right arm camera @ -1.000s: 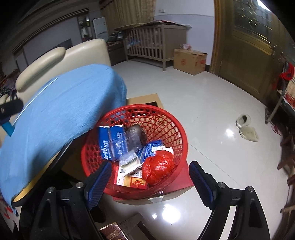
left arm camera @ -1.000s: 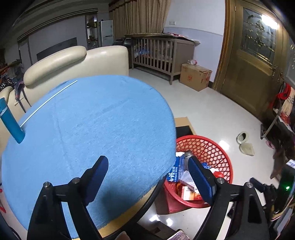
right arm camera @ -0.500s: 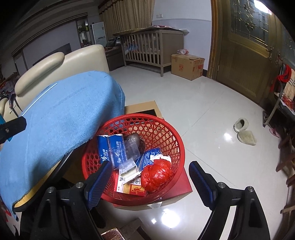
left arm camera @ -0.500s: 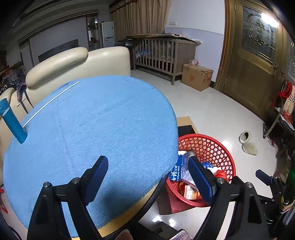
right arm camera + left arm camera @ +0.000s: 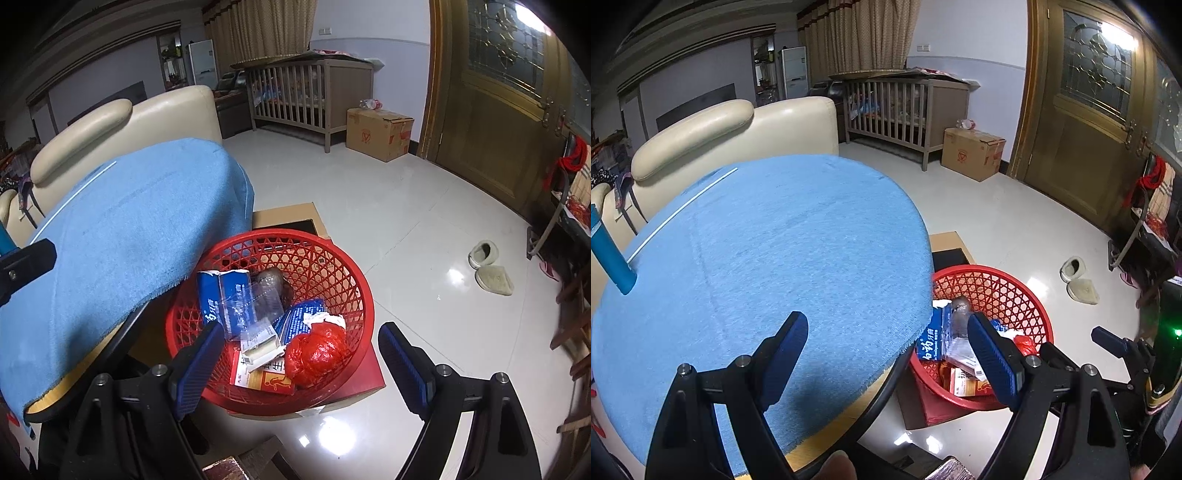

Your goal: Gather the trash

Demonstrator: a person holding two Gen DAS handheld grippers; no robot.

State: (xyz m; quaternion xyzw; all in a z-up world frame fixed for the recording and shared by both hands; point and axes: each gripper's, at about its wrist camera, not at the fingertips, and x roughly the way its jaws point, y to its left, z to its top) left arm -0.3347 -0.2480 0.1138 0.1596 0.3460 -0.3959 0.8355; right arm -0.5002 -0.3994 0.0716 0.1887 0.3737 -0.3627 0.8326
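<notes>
Trash point(image 5: 280, 325) already fills the red basket point(image 5: 332, 266) on the floor beside the blue-covered surface point(image 5: 757, 258): blue cartons, a crumpled bottle, a red bag. The surface looks bare apart from a blue tube at its far edge. Left gripper point(image 5: 886, 350) and right gripper point(image 5: 301, 354) hover empty, fingers apart. Collection seems nearly finished.

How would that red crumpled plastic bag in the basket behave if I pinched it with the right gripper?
The red plastic bag looks thin, glossy and crumpled into a ball, so it would probably squash under the pads rather than resist. It likely weighs little for its bulk. The shiny film may slip, and lying loose on other trash in the red basket, it might shift when nudged.
</notes>
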